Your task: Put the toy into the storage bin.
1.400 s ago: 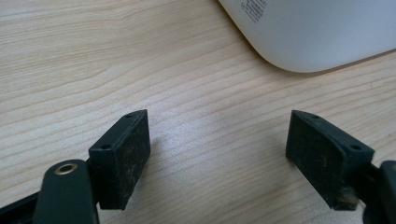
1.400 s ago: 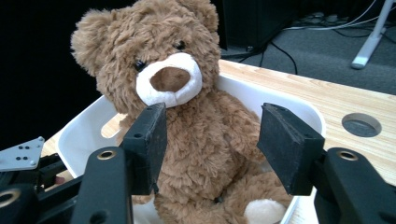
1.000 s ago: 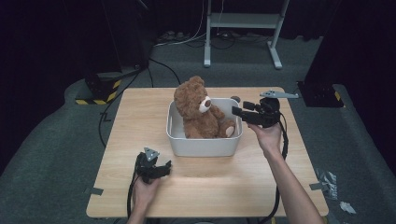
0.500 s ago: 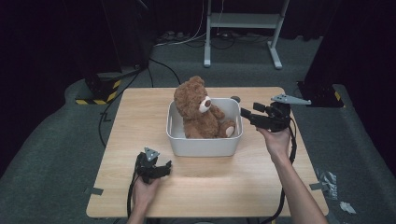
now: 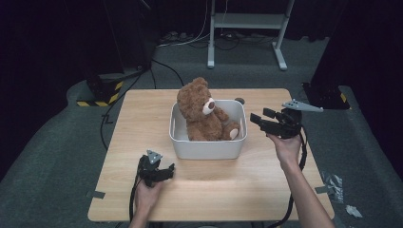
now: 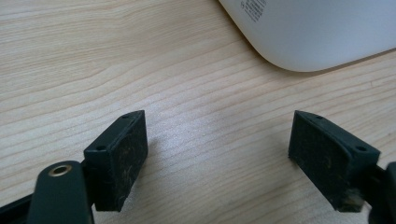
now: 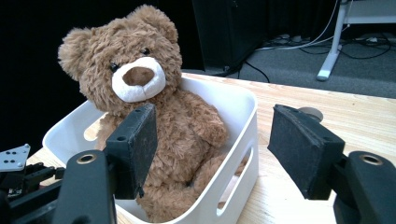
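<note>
Low in the frame our left gripper (image 5: 157,172) rests on the table (image 5: 142,118), jaws wide and empty. At centre the white bin (image 5: 207,148) holds 1 teddy bear (image 5: 202,114), its legs hidden by the wall. Right of it our right gripper (image 5: 261,122) has just been opening, holding nothing. Behind the bin's far corner sits a small round thing (image 5: 239,100), half hidden.

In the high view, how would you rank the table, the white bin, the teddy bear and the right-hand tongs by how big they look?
1. Table
2. White bin
3. Teddy bear, a little smaller than the bin it sits in
4. Right tongs, clearly the smallest
</note>
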Demonstrator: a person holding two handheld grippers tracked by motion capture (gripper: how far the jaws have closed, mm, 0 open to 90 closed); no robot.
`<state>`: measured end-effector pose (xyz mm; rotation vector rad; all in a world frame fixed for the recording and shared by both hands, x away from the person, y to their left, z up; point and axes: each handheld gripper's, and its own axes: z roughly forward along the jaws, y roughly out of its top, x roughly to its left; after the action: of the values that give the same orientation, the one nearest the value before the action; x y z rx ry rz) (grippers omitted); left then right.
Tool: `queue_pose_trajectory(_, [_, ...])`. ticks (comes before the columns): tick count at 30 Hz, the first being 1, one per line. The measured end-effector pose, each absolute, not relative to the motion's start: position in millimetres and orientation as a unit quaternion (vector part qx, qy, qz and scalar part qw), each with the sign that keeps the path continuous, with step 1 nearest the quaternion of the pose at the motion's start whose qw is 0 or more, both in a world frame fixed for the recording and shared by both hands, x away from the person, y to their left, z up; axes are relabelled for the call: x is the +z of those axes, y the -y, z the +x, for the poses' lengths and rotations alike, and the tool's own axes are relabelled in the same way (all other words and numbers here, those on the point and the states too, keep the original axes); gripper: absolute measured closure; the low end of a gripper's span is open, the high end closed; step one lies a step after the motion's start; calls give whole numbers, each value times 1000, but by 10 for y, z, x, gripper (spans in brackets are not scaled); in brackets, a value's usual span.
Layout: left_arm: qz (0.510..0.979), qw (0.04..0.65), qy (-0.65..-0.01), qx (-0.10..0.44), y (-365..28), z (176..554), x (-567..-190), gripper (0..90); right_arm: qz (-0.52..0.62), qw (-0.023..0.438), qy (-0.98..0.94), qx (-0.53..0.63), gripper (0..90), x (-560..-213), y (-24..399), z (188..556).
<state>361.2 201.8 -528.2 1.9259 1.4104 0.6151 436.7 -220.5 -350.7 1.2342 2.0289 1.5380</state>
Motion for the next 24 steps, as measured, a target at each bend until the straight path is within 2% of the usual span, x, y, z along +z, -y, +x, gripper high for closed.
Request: queue_pose_trajectory(24, [738, 332, -538, 234, -2019, 3614, -5282, 178, 433, 162, -702, 541, 330, -3610, 2368, 4211])
